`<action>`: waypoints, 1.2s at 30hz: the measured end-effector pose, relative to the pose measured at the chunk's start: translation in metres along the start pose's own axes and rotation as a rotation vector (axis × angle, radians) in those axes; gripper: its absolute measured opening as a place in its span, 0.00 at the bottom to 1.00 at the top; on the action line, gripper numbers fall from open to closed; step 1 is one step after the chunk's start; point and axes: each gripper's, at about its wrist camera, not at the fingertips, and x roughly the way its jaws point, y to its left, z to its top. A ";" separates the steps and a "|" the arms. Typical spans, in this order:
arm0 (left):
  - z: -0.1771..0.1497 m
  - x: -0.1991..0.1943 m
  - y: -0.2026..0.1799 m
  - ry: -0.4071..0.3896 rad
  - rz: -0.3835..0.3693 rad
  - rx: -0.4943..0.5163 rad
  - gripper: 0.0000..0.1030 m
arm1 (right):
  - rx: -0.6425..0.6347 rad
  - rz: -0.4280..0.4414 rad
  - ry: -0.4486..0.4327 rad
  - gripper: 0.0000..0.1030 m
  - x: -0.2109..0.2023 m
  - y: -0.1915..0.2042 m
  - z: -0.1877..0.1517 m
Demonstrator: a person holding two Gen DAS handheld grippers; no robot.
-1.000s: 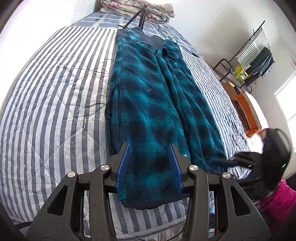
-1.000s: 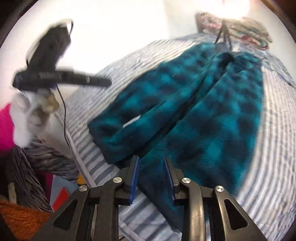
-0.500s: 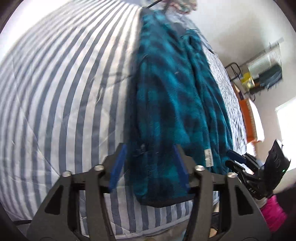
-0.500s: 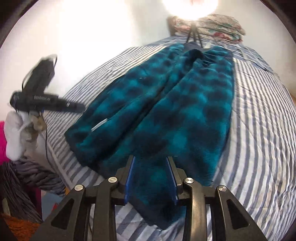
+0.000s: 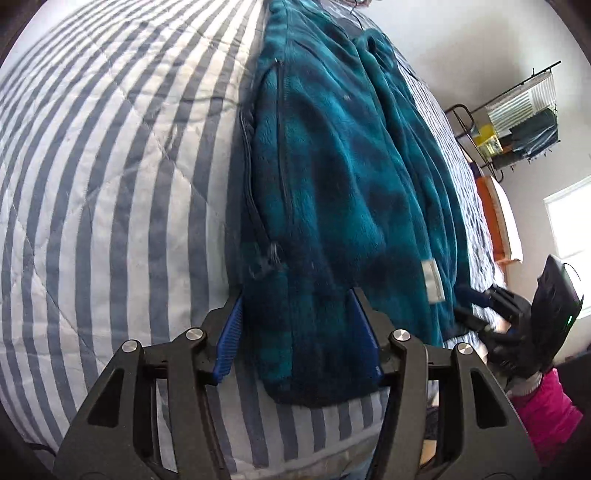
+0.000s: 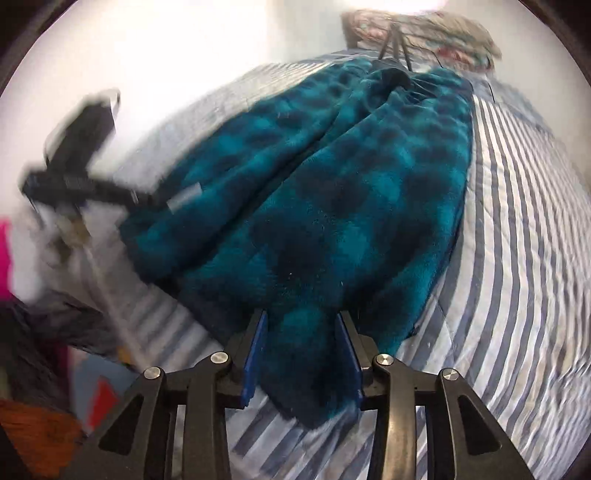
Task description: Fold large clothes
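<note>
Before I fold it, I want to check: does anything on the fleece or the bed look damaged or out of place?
Nothing looks spilled or torn. The only oddity is a pale tuft at the lower end of the side zipper on the teal fleece; loose thread or zipper pull, I cannot tell.

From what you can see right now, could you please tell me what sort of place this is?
Most likely a bedroom: a teal plaid fleece garment lies on a bed with a striped quilt, folded bedding is stacked at its far end, and a clothes rack stands by the wall.
</note>
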 end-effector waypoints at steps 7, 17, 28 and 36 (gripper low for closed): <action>-0.012 -0.001 0.012 0.045 -0.118 -0.088 0.54 | 0.274 0.136 -0.050 0.69 -0.024 -0.058 -0.011; -0.013 -0.002 0.029 0.079 -0.190 -0.162 0.30 | 0.521 0.407 -0.016 0.56 0.010 -0.089 -0.035; -0.008 0.010 0.017 0.082 -0.168 -0.159 0.29 | 0.499 0.491 0.012 0.28 0.024 -0.072 -0.035; -0.005 -0.004 -0.002 0.043 -0.162 -0.146 0.13 | 0.537 0.551 -0.029 0.13 0.017 -0.072 -0.033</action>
